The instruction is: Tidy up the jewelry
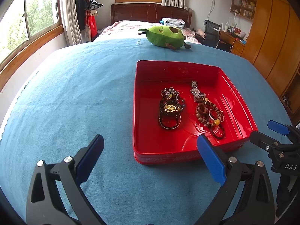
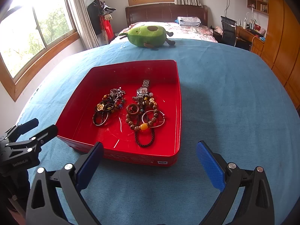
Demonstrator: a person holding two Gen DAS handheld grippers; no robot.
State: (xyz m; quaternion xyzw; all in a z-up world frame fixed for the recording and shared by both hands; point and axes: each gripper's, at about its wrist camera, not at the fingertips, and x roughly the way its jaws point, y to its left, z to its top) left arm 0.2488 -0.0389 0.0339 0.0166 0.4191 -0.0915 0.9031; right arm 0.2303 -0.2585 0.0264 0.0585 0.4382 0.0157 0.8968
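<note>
I see my left gripper and right gripper both spread wide, holding nothing. The red tray sits at 12 o'clock with tangled bracelets and a watch; individual beads blur together.

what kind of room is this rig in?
Most likely a home bedroom. A bed with a dark wooden headboard stands at the back, a desk with a chair sits by wooden wardrobes, and a coat rack stands near the window. The red tray rests on a blue cloth.
</note>
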